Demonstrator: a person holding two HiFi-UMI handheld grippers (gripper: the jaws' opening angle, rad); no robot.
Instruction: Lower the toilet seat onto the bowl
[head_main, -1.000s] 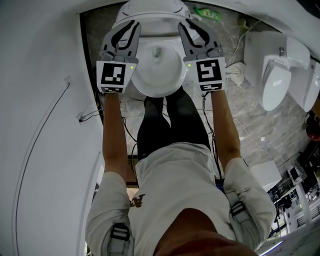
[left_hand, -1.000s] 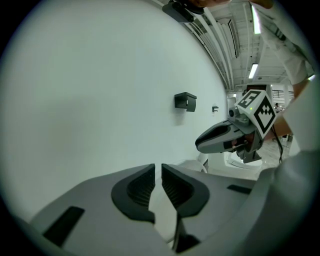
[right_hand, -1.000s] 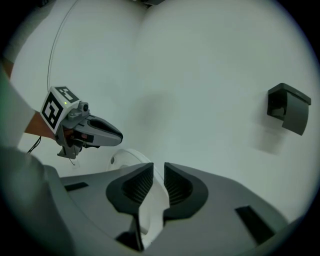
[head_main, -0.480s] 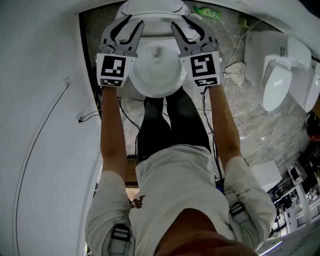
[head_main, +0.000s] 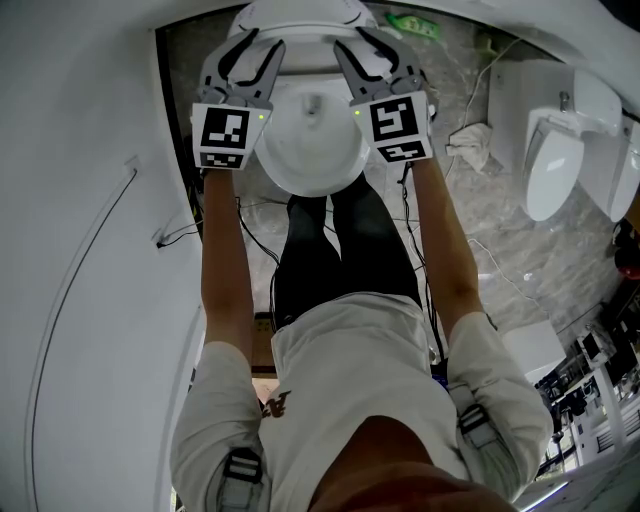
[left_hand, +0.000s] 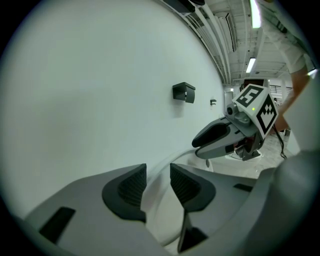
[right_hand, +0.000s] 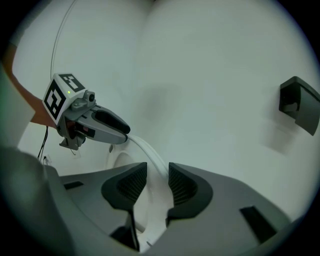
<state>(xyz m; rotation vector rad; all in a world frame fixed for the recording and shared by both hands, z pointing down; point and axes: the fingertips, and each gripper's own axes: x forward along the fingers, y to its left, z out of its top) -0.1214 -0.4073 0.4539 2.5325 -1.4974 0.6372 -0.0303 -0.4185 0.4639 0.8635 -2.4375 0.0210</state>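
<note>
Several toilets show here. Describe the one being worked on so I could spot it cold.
Start at the white curved wall on the left of the head view; the toilet stands beside it, straight ahead of the person's legs. Unlike the other toilets off to the right, its seat lies between the jaws of the left gripper and right gripper, which have just been opening.

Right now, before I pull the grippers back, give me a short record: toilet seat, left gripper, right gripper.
toilet seat: looks flat over the bowl in the head view; full contact unclear
left gripper: open; jaws have just been opening; seat's left edge in the gap, not clamped
right gripper: open; jaws have just been opening; seat's right edge in the gap, not clamped
</note>
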